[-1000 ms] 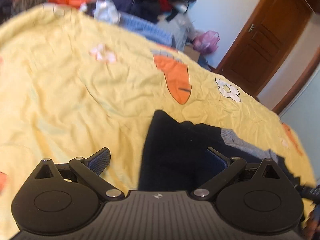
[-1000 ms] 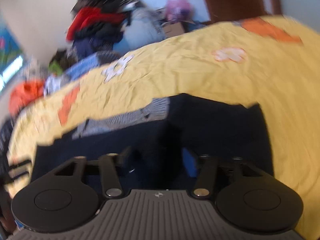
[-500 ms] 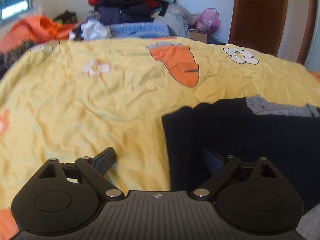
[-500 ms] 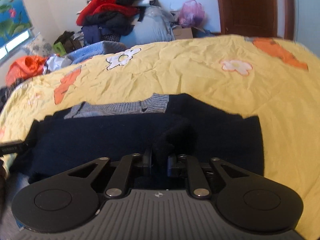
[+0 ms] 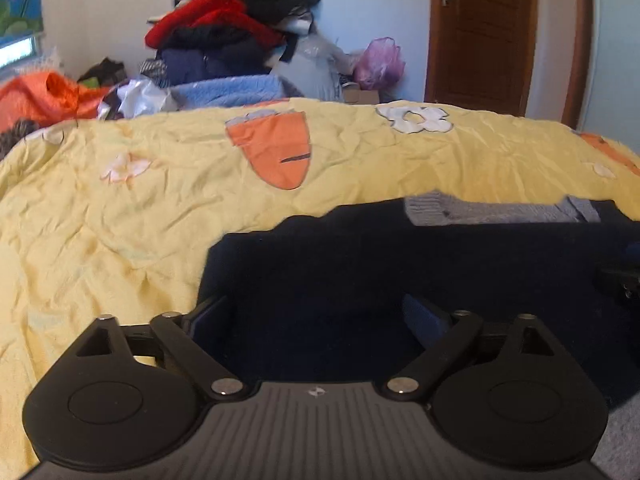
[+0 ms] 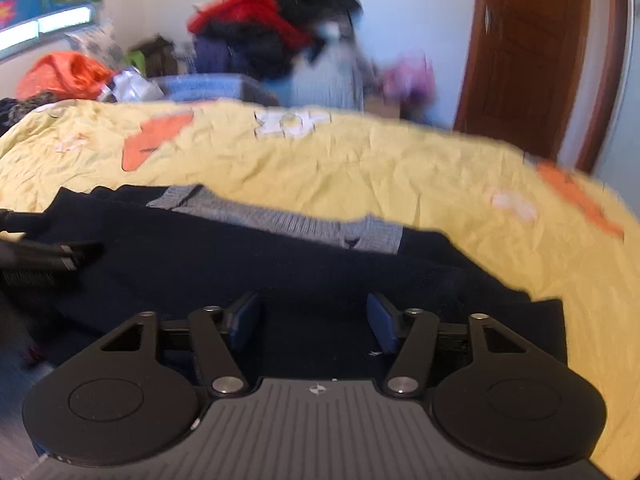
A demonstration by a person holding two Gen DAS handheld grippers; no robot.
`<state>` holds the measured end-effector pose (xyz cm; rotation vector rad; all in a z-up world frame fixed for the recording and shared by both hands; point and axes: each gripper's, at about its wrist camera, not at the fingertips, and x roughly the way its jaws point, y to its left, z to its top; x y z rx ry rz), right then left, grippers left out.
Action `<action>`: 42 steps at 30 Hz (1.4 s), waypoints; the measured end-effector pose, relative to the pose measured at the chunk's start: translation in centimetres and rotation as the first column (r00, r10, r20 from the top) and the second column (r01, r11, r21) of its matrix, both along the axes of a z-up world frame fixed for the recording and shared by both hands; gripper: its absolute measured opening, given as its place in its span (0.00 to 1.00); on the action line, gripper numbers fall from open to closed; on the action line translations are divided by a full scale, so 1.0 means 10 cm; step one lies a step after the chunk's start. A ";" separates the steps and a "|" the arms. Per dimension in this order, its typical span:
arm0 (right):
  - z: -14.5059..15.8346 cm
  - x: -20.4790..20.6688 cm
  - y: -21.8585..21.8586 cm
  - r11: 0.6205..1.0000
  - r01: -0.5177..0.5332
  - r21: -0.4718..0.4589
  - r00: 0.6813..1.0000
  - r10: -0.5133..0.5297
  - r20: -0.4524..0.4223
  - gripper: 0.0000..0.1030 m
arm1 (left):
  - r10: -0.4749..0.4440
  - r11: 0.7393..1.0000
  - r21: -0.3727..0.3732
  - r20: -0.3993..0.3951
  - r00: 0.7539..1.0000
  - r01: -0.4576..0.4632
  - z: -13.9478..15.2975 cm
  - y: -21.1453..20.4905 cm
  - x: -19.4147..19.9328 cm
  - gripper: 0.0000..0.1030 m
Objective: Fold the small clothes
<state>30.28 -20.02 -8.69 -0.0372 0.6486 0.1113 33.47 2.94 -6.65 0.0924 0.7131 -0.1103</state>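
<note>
Yellow bedspread w/ orange carrot print and white flower print covers the bed; wrinkled all over. Behind it, L to R: orange fabric, light blue blanket, tall clothes pile w/ red and black items against the wall, pink bag, brown door. Window strip at far L.

Bare bedspread to the L of and beyond the garment; more to its R in right wrist view. Far bed edge sits just before the clutter.

Navy sweater lies flat on the near part of the bed, long axis running L–R across both views. Grey ribbed band on its far edge, facing the clutter.

Left gripper: fingers spread wide, nothing between them, over the sweater's L end. Right gripper: also spread apart, holding nothing, above the sweater's R part; view blurred.
</note>
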 end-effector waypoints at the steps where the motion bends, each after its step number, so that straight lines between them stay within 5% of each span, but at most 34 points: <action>1: -0.04 -0.05 -0.05 1.000 -0.003 0.022 1.000 0.002 0.029 0.63 | 0.002 0.999 -0.033 -0.018 1.000 -0.002 -0.01 0.06 0.02 1.00; 6: 0.07 -0.07 -0.12 0.999 0.008 0.038 1.000 -0.008 0.009 0.62 | 0.045 0.994 0.095 0.007 0.999 -0.045 0.15 -0.04 -0.20 0.99; 10: 0.26 -0.55 -0.26 0.986 0.091 0.141 0.996 -0.091 -0.005 0.66 | -0.087 0.995 -0.041 0.022 0.996 0.088 0.28 -0.06 -0.94 0.99; 13: 0.10 -0.83 -0.16 0.997 0.059 0.045 0.997 -0.057 -0.056 0.68 | -0.138 0.988 0.065 -0.019 0.990 0.139 0.01 -0.17 -1.23 1.00; 14: 0.00 -0.88 -0.14 0.999 0.050 -0.015 0.996 -0.051 -0.071 0.70 | -0.139 0.990 0.029 -0.003 0.990 0.139 -0.01 -0.07 -1.27 1.00; 16: -0.09 -1.01 -0.29 0.998 0.064 -0.026 0.998 -0.065 -0.018 0.83 | -0.089 0.996 -0.018 -0.046 0.995 0.088 0.01 0.11 -1.16 1.00; 19: 0.02 -1.07 -0.55 0.987 0.156 0.045 0.986 -0.153 -0.067 0.74 | -0.035 0.999 0.037 -0.062 0.997 0.037 0.14 0.19 -1.20 1.00; 23: 0.24 -1.51 -0.69 0.974 0.153 0.167 0.988 -0.144 -0.062 0.75 | 0.017 1.000 -0.011 -0.012 1.000 -0.017 0.35 0.39 -1.64 1.00; 29: 0.01 -2.05 -0.75 0.983 0.186 0.000 0.974 -0.185 -0.131 0.77 | 0.110 0.993 -0.038 -0.132 0.985 -0.116 0.08 0.77 -2.12 0.99; 30: -0.03 -2.15 -0.78 0.981 0.196 0.000 0.975 -0.195 -0.105 0.81 | 0.096 0.995 -0.032 -0.100 0.990 -0.099 0.08 0.77 -2.20 0.98; 31: -0.05 -2.21 -0.81 0.979 0.201 0.024 0.975 -0.198 -0.104 0.82 | 0.082 0.996 -0.039 -0.104 0.991 -0.086 0.09 0.76 -2.22 0.95; 32: -0.05 -2.24 -0.83 0.977 0.206 0.056 0.974 -0.199 -0.105 0.81 | 0.073 0.995 -0.053 -0.105 0.992 -0.079 0.13 0.76 -2.23 0.79; 33: -0.05 -2.27 -0.81 0.981 0.184 0.067 0.978 -0.176 -0.107 0.70 | 0.060 0.996 -0.064 -0.105 0.993 -0.067 0.17 0.75 -2.22 0.49; 34: -0.03 -2.29 -0.79 0.987 0.140 0.076 0.986 -0.132 -0.101 0.36 | 0.047 0.995 -0.083 -0.115 0.992 -0.057 0.19 0.76 -2.22 0.35; 35: 0.00 -2.30 -0.77 0.989 0.118 0.091 0.989 -0.110 -0.096 0.16 | 0.031 0.994 -0.104 -0.131 0.991 -0.045 0.21 0.78 -2.18 0.15; 36: 0.01 -2.29 -0.80 0.986 0.122 0.111 0.988 -0.109 -0.110 0.11 | 0.013 0.993 -0.112 -0.146 0.989 -0.029 0.21 0.81 -2.15 0.07; 42: 0.00 -2.37 -1.06 0.961 0.182 0.207 0.979 -0.158 -0.128 0.09 | 0.021 0.999 0.031 -0.098 0.995 -0.018 0.18 0.83 -2.22 0.04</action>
